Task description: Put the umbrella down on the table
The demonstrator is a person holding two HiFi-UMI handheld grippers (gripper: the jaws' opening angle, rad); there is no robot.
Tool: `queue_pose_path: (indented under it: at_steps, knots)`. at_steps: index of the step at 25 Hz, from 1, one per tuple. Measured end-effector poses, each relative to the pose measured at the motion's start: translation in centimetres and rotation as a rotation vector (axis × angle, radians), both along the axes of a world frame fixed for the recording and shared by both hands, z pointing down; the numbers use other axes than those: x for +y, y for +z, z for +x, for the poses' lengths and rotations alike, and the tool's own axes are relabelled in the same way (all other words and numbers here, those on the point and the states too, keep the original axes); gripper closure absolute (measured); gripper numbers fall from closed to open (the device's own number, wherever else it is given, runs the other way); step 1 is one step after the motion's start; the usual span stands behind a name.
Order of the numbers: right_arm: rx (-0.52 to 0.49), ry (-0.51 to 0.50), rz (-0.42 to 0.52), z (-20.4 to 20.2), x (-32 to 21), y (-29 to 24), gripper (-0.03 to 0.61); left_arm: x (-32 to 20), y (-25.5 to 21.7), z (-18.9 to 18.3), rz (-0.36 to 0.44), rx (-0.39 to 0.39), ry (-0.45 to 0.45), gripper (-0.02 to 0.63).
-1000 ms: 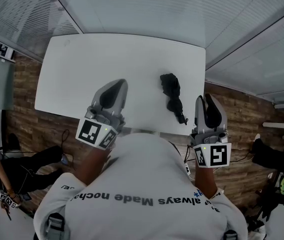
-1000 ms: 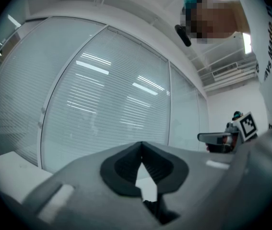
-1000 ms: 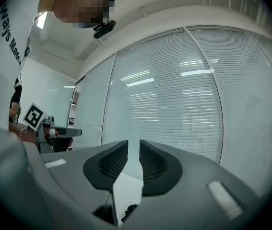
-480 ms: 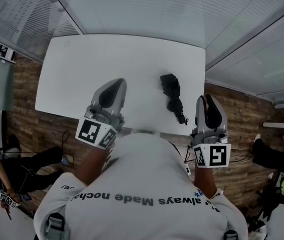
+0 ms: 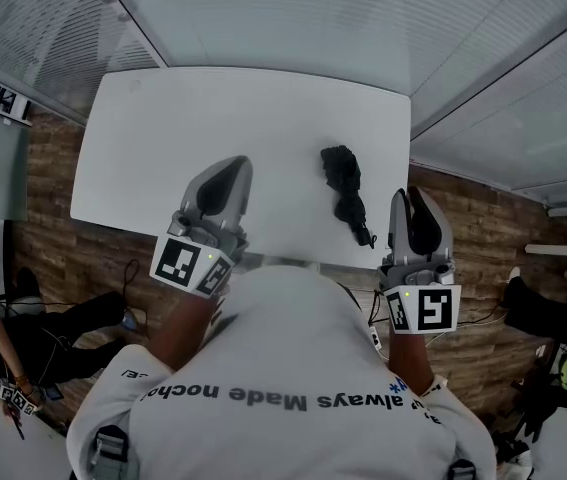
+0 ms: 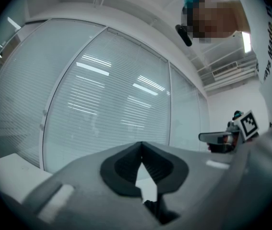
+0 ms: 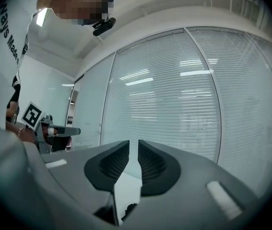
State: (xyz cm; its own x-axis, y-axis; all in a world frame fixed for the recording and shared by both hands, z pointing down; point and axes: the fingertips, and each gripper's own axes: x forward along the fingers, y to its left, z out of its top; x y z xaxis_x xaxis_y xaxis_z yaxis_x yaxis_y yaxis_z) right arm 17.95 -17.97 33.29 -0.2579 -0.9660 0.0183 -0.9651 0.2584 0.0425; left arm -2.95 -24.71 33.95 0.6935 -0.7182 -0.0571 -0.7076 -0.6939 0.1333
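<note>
Head view: folded black umbrella point(image 5: 344, 194) is lying on the white counter point(image 5: 163, 148), long axis running away from the person, just ahead-left of the right gripper point(image 5: 415, 218), the nearer one; the left gripper point(image 5: 225, 180) is hovering well apart. Left gripper view: jaws are meeting, gripping nothing, pointing level. Right gripper view: jaws have just been closing, now together, empty.

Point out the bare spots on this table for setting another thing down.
The widest bare patch is the left and far part of the table, from the far edge down to the left gripper at the near edge. A narrower strip lies between the umbrella and the right edge. Tightest: the near edge, between left gripper and umbrella.
</note>
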Motion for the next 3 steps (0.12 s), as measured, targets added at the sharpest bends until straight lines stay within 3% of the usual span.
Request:
queue_pose_path:
  at_steps: [3]
  knots:
    - [-0.001, -0.003, 0.003, -0.21, 0.16, -0.15, 0.520, 0.25, -0.18, -0.08, 0.003, 0.001, 0.003, 0.609]
